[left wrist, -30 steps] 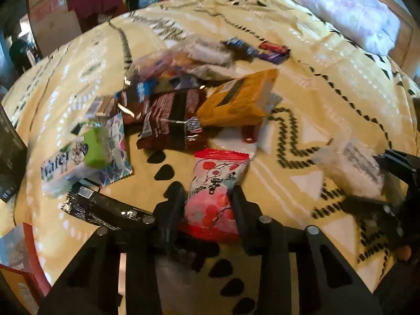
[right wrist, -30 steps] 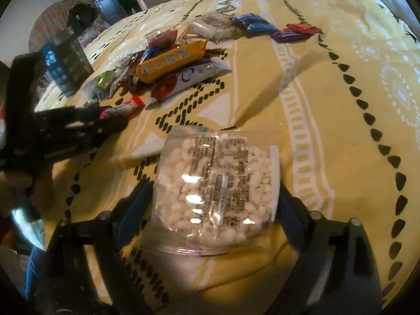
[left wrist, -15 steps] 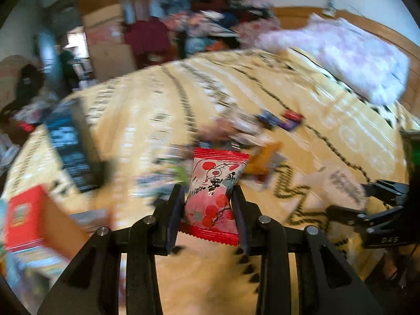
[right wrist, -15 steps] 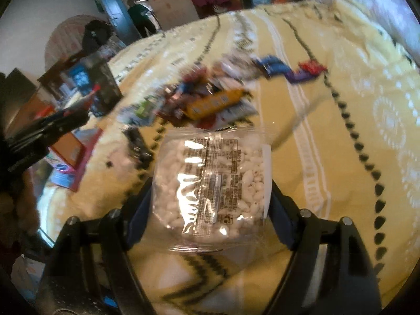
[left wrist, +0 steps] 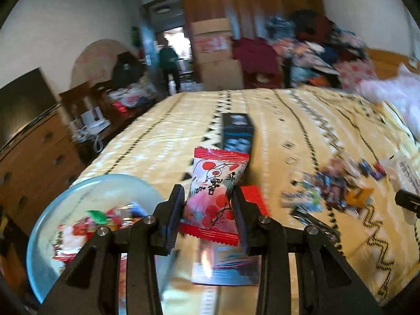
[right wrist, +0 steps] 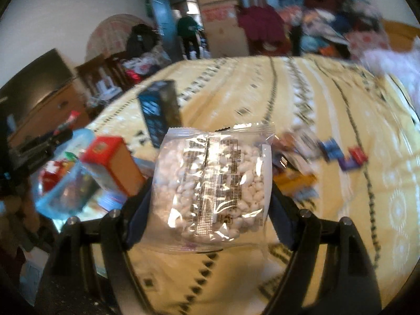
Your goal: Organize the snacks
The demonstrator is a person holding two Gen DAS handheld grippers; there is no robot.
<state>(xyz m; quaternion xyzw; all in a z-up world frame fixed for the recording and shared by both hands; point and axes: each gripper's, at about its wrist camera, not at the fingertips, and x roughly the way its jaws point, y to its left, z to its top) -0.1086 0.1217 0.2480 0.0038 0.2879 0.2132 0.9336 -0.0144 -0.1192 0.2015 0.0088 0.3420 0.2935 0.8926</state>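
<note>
My left gripper [left wrist: 207, 210] is shut on a red-and-white candy packet [left wrist: 214, 197] with red plum flowers, held up above the bed. A clear blue round container [left wrist: 52, 225] with several bright wrappers inside sits just left of it. My right gripper [right wrist: 210, 197] is shut on a clear bag of small white candies [right wrist: 214, 183], its pads pressing both sides, lifted over the yellow bedspread [right wrist: 328, 105]. The same container [right wrist: 63, 183] shows at the left of the right wrist view. A pile of loose snacks [left wrist: 333, 191] lies on the bed at the right.
A dark blue box [left wrist: 237, 134] stands upright on the bed beyond the packet. A red-and-orange box [right wrist: 113, 162] leans beside the container. A wooden dresser [left wrist: 34, 157] is at the left. Clothes are piled behind the bed, and a person [left wrist: 169, 65] stands in the doorway.
Both grippers have risen off the bed and swung left with their snacks held. The snack pile has slid to the right, and the round container and boxes have come into view.
</note>
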